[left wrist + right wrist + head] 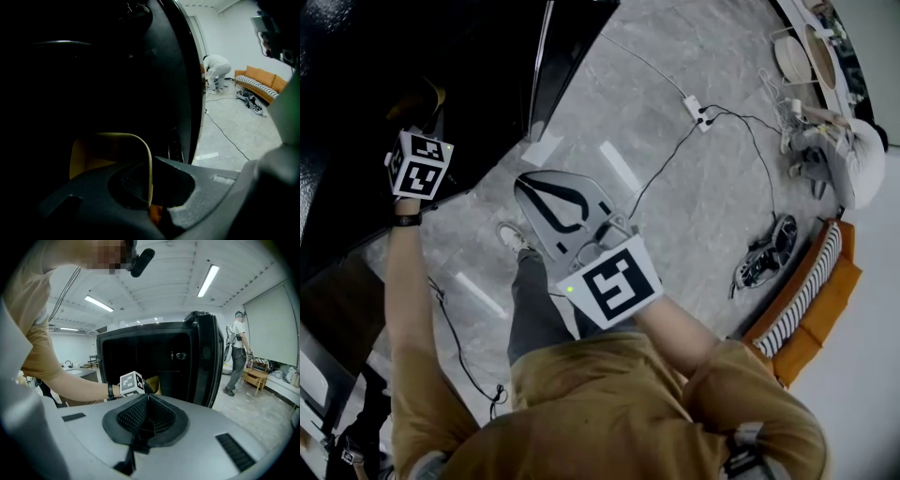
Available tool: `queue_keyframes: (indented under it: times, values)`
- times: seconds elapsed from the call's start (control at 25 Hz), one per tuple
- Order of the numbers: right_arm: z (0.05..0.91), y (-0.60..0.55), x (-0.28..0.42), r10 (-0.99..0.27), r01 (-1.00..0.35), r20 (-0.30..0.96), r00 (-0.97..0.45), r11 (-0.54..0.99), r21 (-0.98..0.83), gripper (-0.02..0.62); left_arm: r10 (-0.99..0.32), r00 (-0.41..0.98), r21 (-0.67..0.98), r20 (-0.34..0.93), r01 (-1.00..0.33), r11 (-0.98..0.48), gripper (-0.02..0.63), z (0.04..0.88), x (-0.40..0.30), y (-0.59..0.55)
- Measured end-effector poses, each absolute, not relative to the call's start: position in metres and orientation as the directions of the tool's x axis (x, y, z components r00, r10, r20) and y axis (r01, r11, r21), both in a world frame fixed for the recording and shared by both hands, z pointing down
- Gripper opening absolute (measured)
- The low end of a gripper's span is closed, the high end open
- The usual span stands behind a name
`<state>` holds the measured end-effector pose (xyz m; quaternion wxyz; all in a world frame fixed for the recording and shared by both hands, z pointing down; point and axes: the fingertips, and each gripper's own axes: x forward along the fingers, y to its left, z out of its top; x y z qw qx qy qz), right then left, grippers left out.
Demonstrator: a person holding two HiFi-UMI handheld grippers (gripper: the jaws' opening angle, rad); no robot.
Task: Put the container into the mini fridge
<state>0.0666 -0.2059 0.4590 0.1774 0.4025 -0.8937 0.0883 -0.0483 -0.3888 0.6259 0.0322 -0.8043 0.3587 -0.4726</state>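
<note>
The black mini fridge (154, 352) stands open, and its inside is dark. A yellow container (108, 150) is inside the opening, with my left gripper (151, 206) shut on its near wall. In the head view that gripper's marker cube (418, 165) sits at the fridge mouth with the yellow container (427, 94) just beyond it. The right gripper view shows the same cube (132, 383) in front of the container (153, 383). My right gripper (147, 399) is shut with nothing in it. It hangs back over the floor in front of my body (546, 202).
The fridge door (187, 70) swings out on the right of the opening. Cables and a power strip (696, 110) lie on the grey floor, with shoes (764, 258) beside an orange sofa (811, 300). A person in white (216, 68) bends down far off.
</note>
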Motion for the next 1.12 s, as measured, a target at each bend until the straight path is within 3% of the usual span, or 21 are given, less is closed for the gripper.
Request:
queue_keyframes:
  times: [0.72,0.92,1.12]
  values:
    - [0.457,-0.213,0.077,-0.712,-0.771,0.378,-0.592,0.636,-0.009,0.003,-0.617,0.286,-0.373,0.733,-0.590,-0.717,0.015,0.627,-0.048,-0.401]
    - [0.454,-0.213,0.078,-0.715,-0.772,0.373,-0.591,0.636,-0.003,0.002,-0.638,0.297,-0.365,0.711,-0.619,-0.695,0.040,0.615,-0.050,-0.403]
    - [0.453,-0.216,0.092,-0.716,-0.772,0.368,-0.594,0.635,-0.010,0.003,-0.639,0.301,-0.363,0.708,-0.621,-0.694,0.117,0.613,-0.038,-0.404]
